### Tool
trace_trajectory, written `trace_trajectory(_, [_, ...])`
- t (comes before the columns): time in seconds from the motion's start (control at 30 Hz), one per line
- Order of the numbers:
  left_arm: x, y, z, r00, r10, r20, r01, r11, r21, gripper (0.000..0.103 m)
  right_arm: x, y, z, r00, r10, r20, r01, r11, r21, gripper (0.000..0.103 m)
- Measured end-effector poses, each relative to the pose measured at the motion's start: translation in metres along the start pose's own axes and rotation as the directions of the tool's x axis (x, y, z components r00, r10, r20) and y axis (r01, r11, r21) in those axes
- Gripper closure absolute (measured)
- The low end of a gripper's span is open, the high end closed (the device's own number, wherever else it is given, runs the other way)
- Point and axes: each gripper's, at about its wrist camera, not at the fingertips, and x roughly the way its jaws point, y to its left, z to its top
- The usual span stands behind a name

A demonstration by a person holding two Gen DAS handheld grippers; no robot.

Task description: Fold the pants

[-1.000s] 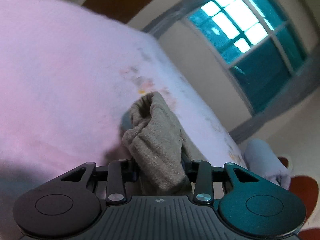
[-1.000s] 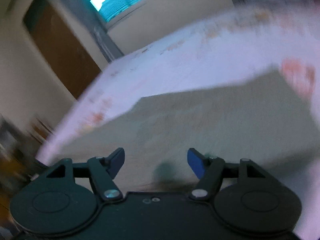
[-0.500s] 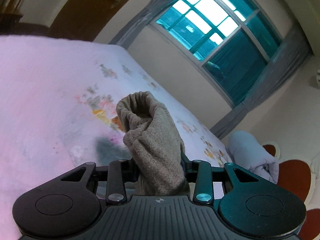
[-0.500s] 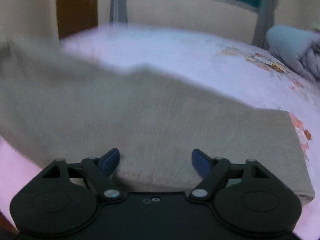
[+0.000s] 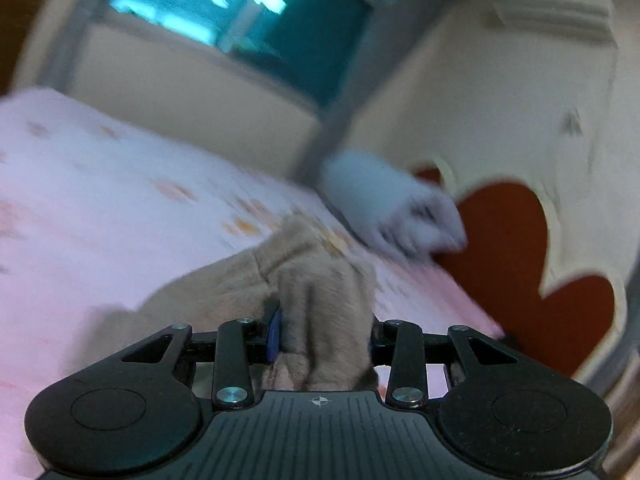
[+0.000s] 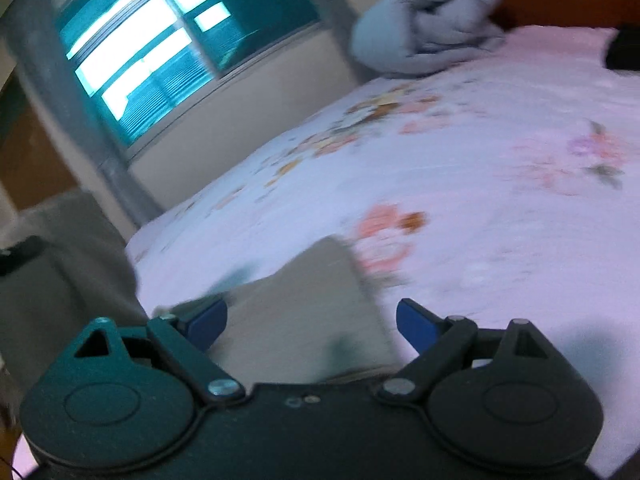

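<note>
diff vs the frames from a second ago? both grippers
The left gripper swung toward the headboard, carrying its bunch of the pants; the window slid to upper left in its view. The right gripper has just been opening its jaws wider; the pants' folded edge lies between them, not pressed. Unchanged: left gripper clamped on the fabric, grey blanket on the bed.
</note>
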Motion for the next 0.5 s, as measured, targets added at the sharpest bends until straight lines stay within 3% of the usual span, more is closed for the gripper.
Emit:
trace_trajectory(0.07, [0.054,-0.033,-0.027,0.993,-0.006,-0.121,0.013,0.999,0.051,0.065,-0.009,-0.024,0.007,1.000,-0.024,0.012,0.023,0.999,0.038,0.017])
trace_trajectory(0.1, [0.082,-0.048,-0.046,0.975,0.005,-0.222,0.009,0.998,0.063,0.061,-0.013,-0.039,0.011,0.999,-0.040,0.014,0.039,0.997,0.064,0.017])
trace_trajectory(0.13, [0.093,-0.059,-0.059,0.961,0.009,-0.275,0.010,0.998,0.068,0.059,-0.015,-0.049,0.013,0.999,-0.051,0.015,0.049,0.995,0.086,0.017])
trace_trajectory(0.2, [0.083,-0.074,-0.077,0.968,-0.041,-0.249,0.067,0.993,0.097,0.057,-0.020,-0.072,0.018,0.998,-0.063,0.011,0.061,0.988,0.141,0.016])
trace_trajectory(0.33, [0.025,-0.049,-0.076,0.983,0.039,-0.179,-0.026,0.997,0.073,0.057,-0.019,-0.102,0.026,0.995,0.104,0.011,-0.102,0.951,0.291,0.016])
trace_trajectory(0.43, [-0.021,-0.003,-0.073,0.977,0.159,-0.142,-0.152,0.986,0.063,0.055,0.001,-0.093,0.017,0.954,0.299,-0.036,-0.260,0.877,0.403,0.019])
trace_trajectory(0.5, [-0.054,0.027,-0.072,0.962,0.246,-0.121,-0.241,0.969,0.050,0.050,0.021,-0.078,0.004,0.924,0.371,-0.095,-0.291,0.842,0.453,0.024])
